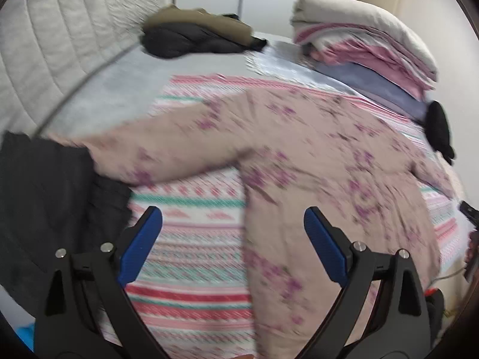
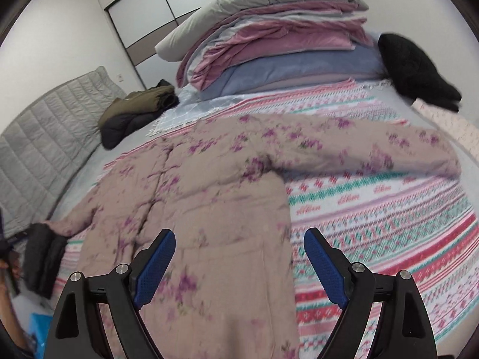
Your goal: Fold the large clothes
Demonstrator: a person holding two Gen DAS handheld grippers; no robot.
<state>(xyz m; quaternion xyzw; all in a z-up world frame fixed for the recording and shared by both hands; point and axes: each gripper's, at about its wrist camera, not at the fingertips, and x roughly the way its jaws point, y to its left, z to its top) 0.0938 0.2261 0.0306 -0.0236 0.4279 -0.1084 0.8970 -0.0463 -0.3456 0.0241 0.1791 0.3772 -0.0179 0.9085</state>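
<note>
Left wrist view: the floral padded coat (image 1: 314,149) lies spread flat on the striped blanket (image 1: 191,239) covering the bed, body toward the lower right, one sleeve (image 1: 143,155) reaching left to a dark garment (image 1: 51,185). The left gripper (image 1: 233,239) hovers above the blanket beside the coat body; its jaws stand wide apart and hold nothing.

Right wrist view: the same coat (image 2: 191,209) lies front up, closure seam running down the middle, the other sleeve (image 2: 374,149) extended to the right. The right gripper (image 2: 239,266) hangs over the lower hem area, jaws wide apart and empty.

Handling assessment: the coat appears quilted and thick. Expect it to be soft, bulky and moderately heavy for a garment, with some spring-back at each crease. It is not fragile, and the fabric looks matte, so slip is unlikely.

Recommended hold: pinch each sleeve near the cuff through the full padded thickness, then fold it across the body. For the body fold, grip the hem corners.

Both views are motion-blurred; fine seam detail cannot be confirmed.
</note>
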